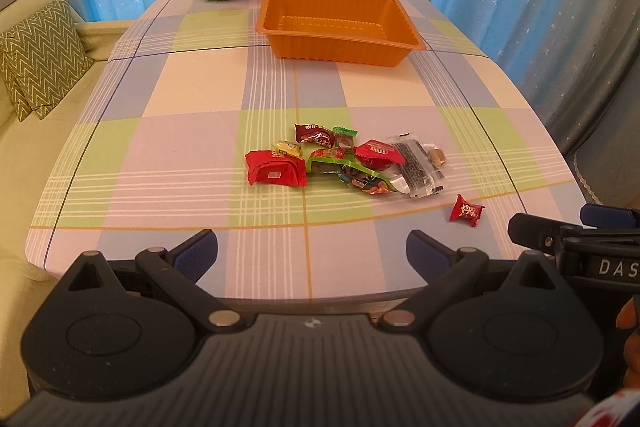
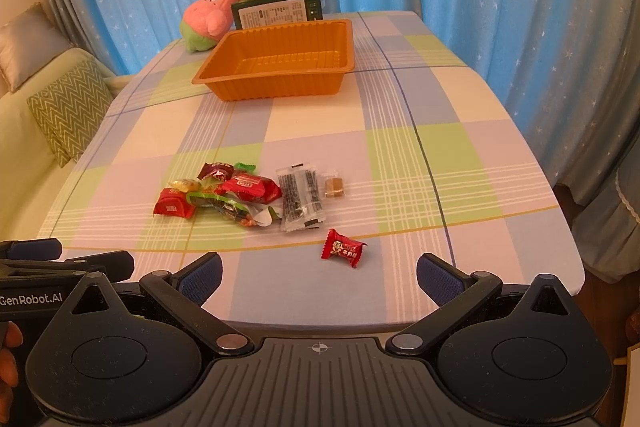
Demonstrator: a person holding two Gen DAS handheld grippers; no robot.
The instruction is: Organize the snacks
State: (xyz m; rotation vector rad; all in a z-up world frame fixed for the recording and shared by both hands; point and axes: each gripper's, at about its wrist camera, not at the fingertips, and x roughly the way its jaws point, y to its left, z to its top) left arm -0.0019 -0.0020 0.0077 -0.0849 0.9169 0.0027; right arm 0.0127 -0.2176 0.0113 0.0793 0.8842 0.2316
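Nothing is sorted yet: I hold both hand-held grippers, left (image 1: 312, 253) and right (image 2: 319, 277), spread wide and empty at the near edge, snacks (image 1: 340, 163) loose mid-surface, far tray (image 1: 340, 27) bare.

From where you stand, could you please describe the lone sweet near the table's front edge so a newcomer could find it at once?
Start at the empty orange plastic tray at the far end of the checked tablecloth, then come forward to the pile of wrapped snacks. Nearer than the pile, apart from it on its right, lies a small red twist-wrapped candy: the only snack touching no other.
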